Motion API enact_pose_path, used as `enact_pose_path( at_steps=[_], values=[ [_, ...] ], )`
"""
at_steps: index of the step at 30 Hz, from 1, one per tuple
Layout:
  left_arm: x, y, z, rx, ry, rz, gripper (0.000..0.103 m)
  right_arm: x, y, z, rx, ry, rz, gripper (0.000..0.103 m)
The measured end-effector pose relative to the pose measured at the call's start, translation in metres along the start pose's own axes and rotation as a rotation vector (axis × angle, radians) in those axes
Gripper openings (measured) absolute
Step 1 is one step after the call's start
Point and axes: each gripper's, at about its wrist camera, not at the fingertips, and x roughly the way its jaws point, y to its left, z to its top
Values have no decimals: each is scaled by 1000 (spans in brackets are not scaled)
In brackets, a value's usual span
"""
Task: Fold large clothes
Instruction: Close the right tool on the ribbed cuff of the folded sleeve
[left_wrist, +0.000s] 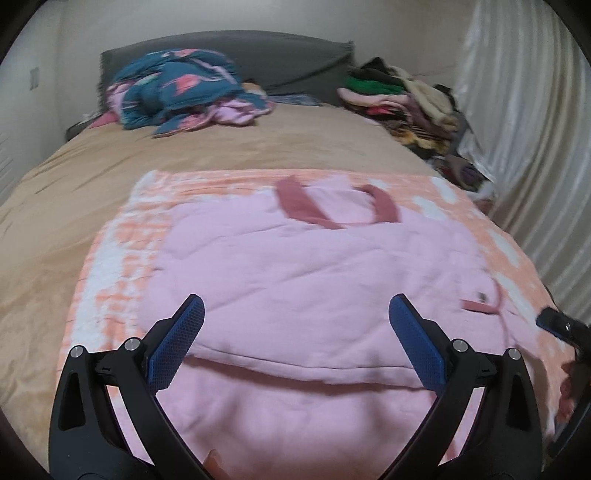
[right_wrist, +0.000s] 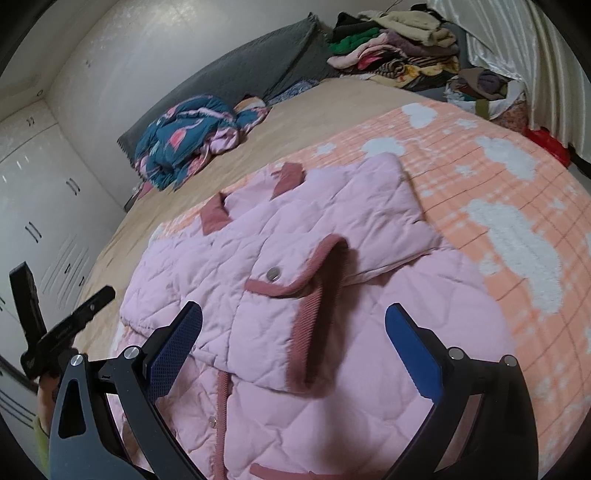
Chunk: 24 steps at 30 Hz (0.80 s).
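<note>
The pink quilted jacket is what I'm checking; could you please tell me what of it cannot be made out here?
- Pink quilted jacket, left wrist view: quilting blurred by motion.
- Its near hem, both views: cut off by the bottom edge and covered by the tool arms.
- Its underside, both views: hidden where it lies on the orange cloud-print blanket.

open tan bedspread left, clothes pile crowding right
</note>
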Motion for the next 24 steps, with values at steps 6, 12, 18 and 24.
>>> enact_pose_path(
  at_steps=[6,12,18,24],
  values=[
    [13,37,-3,-109,29,38,93,31,10,-5,7,49,12,99],
    [17,58,-3,-165,21,68,93,60,9,-9,35,91,17,99],
    [25,71,-4,-197,28,81,93,80,-2,-17,101,127,35,99],
    [30,76,-5,-178,24,139,93,73,-2,-19,53,48,22,37]
  ],
)
